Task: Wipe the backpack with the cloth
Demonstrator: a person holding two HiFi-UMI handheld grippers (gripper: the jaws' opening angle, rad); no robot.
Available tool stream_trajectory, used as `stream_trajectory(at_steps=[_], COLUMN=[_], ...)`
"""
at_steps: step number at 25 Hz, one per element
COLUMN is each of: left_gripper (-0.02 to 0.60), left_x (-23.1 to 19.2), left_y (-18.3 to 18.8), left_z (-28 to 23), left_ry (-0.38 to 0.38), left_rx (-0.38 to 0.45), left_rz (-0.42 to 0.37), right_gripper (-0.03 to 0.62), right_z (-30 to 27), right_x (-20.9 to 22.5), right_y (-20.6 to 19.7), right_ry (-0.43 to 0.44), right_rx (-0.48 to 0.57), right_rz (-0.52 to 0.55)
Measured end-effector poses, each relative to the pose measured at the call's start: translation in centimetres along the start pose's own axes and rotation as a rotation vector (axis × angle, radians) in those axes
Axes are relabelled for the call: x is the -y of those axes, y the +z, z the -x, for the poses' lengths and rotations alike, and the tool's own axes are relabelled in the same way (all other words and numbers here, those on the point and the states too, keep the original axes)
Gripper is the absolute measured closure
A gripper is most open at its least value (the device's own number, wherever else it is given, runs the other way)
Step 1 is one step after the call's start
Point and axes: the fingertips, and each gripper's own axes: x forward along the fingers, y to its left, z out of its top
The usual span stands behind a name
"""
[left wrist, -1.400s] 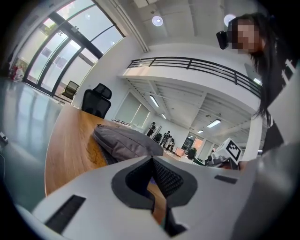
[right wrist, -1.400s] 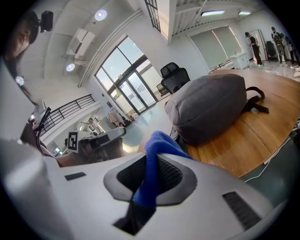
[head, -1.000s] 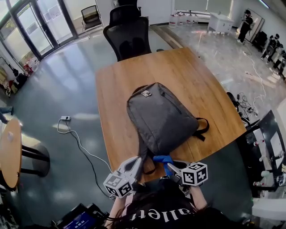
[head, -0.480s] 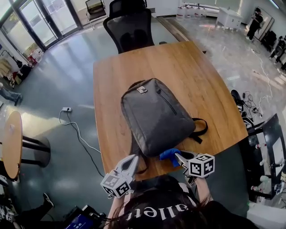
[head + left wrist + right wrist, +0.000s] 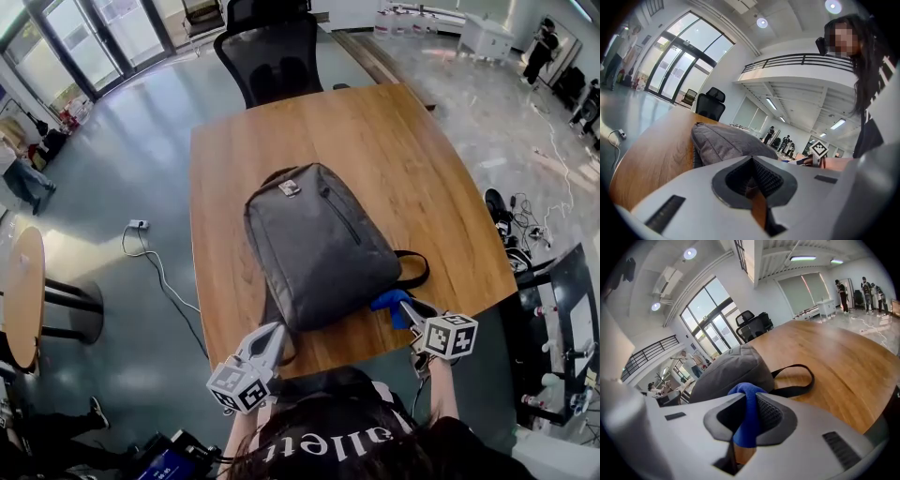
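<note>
Blue cloth [image 5: 747, 414] is clenched in the right gripper's [image 5: 405, 309] jaws beside the grey backpack's [image 5: 314, 244] near corner on the bench [image 5: 422, 169] — wiping seems about to start, needing contact with the fabric — while the left gripper's [image 5: 272, 335] jaws are pressed together, empty.

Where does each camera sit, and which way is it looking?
Head view: on the person's head, looking steeply down at the backpack on the table; the left gripper, right gripper, forearms and hair show at the bottom.
Left gripper view: rides the left gripper, looking along its shut jaws at the backpack's side; the person's hair and shirt show at right.
Right gripper view: rides the right gripper, looking along jaws shut on the cloth towards the backpack.
Shared: all three show backpack and table.
</note>
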Motion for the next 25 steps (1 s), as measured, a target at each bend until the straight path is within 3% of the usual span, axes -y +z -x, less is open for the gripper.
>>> stream_trajectory(at_steps=[7, 16, 25], left_gripper=[0.581, 0.581, 0.581], left_x=[0.1, 0.5, 0.2], left_y=[0.0, -0.5, -1.0], left_z=[-0.2, 0.6, 1.6], left_ry=[0.027, 0.049, 0.051], left_rx=[0.011, 0.007, -0.018], left_rz=[0.000, -0.003, 0.002], right_gripper=[0.531, 0.531, 0.531], right_z=[1.5, 1.5, -0.9], right_x=[4.9, 7.6, 7.3], right_y=[2.1, 1.8, 5.1], right_ry=[-0.079, -0.105, -0.055], right_rx=[0.037, 0.012, -0.008], right_rz=[0.004, 0.044, 0.135])
